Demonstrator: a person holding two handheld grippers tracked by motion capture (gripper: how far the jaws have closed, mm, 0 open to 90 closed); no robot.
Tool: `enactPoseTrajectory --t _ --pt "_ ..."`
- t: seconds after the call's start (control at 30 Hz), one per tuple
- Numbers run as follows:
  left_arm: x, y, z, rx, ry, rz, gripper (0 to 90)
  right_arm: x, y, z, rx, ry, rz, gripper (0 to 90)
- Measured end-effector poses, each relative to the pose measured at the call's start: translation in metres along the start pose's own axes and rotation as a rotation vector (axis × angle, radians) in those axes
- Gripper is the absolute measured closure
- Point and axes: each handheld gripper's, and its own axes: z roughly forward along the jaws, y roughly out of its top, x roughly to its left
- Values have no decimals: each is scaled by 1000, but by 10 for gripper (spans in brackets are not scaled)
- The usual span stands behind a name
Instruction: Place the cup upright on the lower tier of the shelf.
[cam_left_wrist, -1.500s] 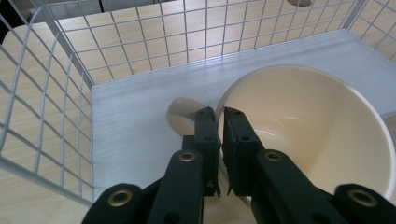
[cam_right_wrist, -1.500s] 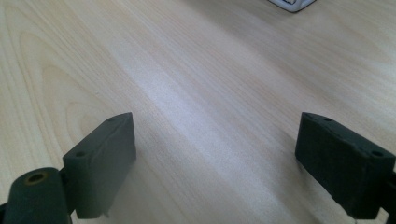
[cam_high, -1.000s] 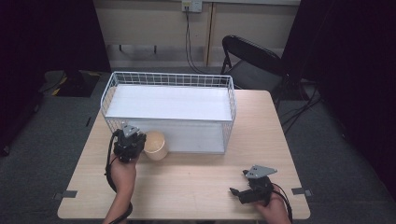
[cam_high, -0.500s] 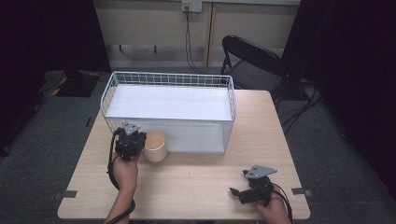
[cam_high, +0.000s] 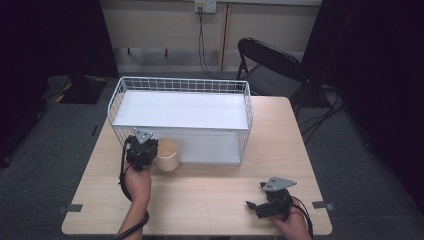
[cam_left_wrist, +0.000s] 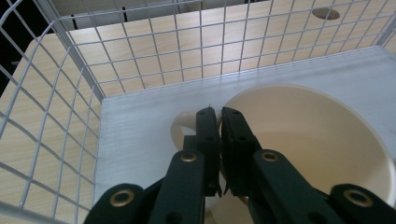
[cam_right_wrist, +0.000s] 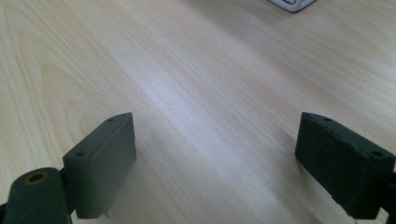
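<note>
A cream cup (cam_high: 168, 154) with a small handle stands against the front wall of the white wire basket (cam_high: 120, 100). My left gripper (cam_high: 149, 154) is at the cup's left side. In the left gripper view the cup (cam_left_wrist: 317, 149) is seen from above, and the left gripper (cam_left_wrist: 219, 115) is shut on its rim right by the handle (cam_left_wrist: 180, 127), one jaw outside and one inside. I cannot tell whether the cup rests on the table. My right gripper (cam_high: 256, 205) lies near the table's front right, open; in its own view the right gripper (cam_right_wrist: 215, 156) has nothing but bare wood between its jaws.
The basket has a white floor (cam_left_wrist: 140, 135) and sits at the back middle of the wooden table (cam_high: 210, 185). A black folding chair (cam_high: 265, 65) stands behind the table's far right corner. Tape marks (cam_high: 75, 208) lie on the front corners.
</note>
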Motion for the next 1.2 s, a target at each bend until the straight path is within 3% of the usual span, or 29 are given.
enactPoseTrajectory --t 0.37,0.57,1.2 --pt "-2 4 5 -12 8 6 868 0 0 0 0 0 0 117" --pt "3 0 5 -9 -8 -28 865 0 0 0 0 0 0 117" --pt "8 1 1 -4 -33 -35 829 0 0 0 0 0 -1 117"
